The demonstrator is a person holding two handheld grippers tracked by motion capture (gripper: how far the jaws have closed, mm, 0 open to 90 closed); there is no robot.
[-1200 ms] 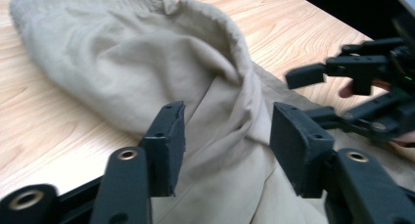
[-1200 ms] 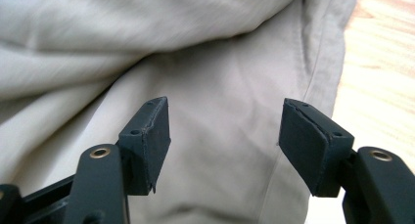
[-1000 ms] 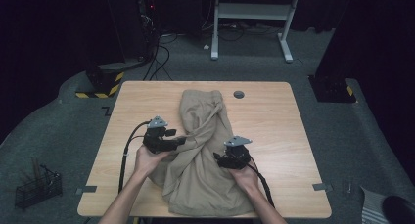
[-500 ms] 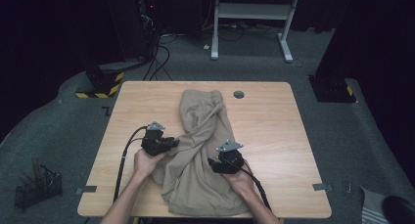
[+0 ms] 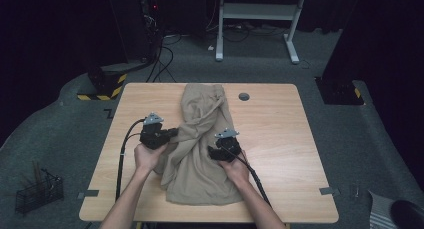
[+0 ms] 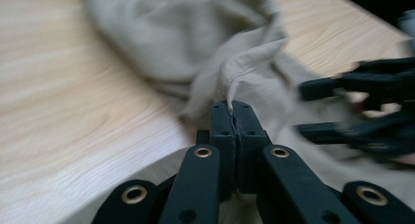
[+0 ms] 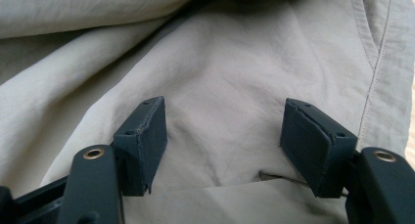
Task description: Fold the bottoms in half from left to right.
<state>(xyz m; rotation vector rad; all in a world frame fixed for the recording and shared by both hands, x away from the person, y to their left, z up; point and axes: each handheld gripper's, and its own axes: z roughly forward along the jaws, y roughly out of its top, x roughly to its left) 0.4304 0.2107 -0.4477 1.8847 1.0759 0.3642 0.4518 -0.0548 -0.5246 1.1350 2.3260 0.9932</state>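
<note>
The beige garment (image 5: 200, 149) lies crumpled down the middle of the frame in the high view, running from the upper centre of the bench (image 5: 280, 154) towards its lower edge, with a twisted ridge through its upper half. In the left gripper view a raised edge of the cloth (image 6: 230, 82) stands up in a peak just above the centre of the frame, its hem running straight down between the fingers (image 6: 222, 123).

The left gripper (image 5: 172, 134) has just been closing, and its fingers now sit pressed together with that fold of fabric pinched in between. A second ago they stood apart beside the cloth at the left of the garment; now the edge is caught, so this side looks ready to lift or pull.

The right gripper (image 5: 212, 151) has shifted a little towards the left of the frame, over the garment's middle. Its fingers (image 7: 142, 141) stand wide apart, hovering over smooth fabric with a seam at the upper right, gripping nothing. Judging by that, the second hold has yet to be taken.

A small dark disc (image 5: 244, 96) sits near the bench's upper edge, well apart from the cloth.
</note>
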